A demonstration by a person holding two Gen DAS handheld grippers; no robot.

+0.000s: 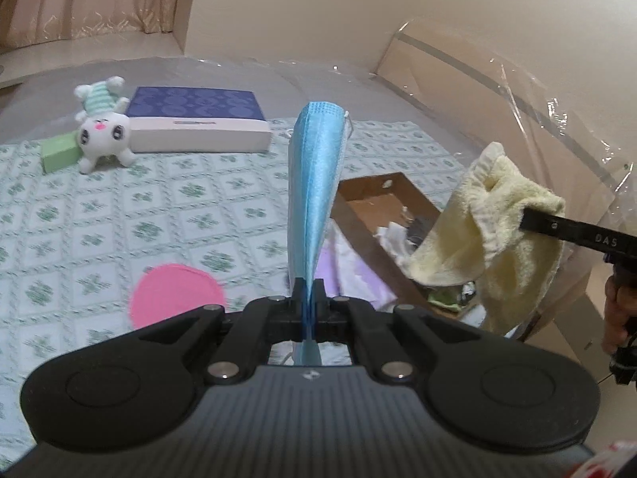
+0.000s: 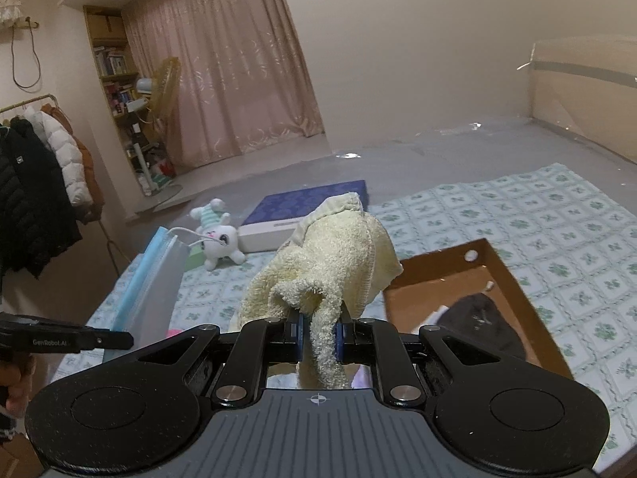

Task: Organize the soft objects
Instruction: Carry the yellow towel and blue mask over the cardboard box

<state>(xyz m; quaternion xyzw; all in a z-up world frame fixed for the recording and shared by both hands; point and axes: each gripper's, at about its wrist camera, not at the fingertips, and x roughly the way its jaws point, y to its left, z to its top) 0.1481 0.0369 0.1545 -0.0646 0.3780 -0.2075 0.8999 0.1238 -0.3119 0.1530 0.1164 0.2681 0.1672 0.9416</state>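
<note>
My left gripper (image 1: 309,298) is shut on a blue face mask (image 1: 316,183), which stands up edge-on from the jaws above the bed. In the right wrist view the same mask (image 2: 149,279) hangs at the left from the left gripper (image 2: 129,340). My right gripper (image 2: 318,330) is shut on a pale yellow towel (image 2: 330,263) that bunches over its fingers. From the left wrist view, that towel (image 1: 489,231) dangles at the right, over a brown cardboard box (image 1: 382,187). The box (image 2: 513,279) holds dark and white cloth items.
A white plush bunny (image 1: 101,127) lies upside down beside a green block (image 1: 59,153) and a blue-topped flat box (image 1: 197,117) at the far side of the patterned bed cover (image 1: 119,219). A pink round pad (image 1: 175,298) lies near my left gripper. Coats hang on a rack (image 2: 36,159).
</note>
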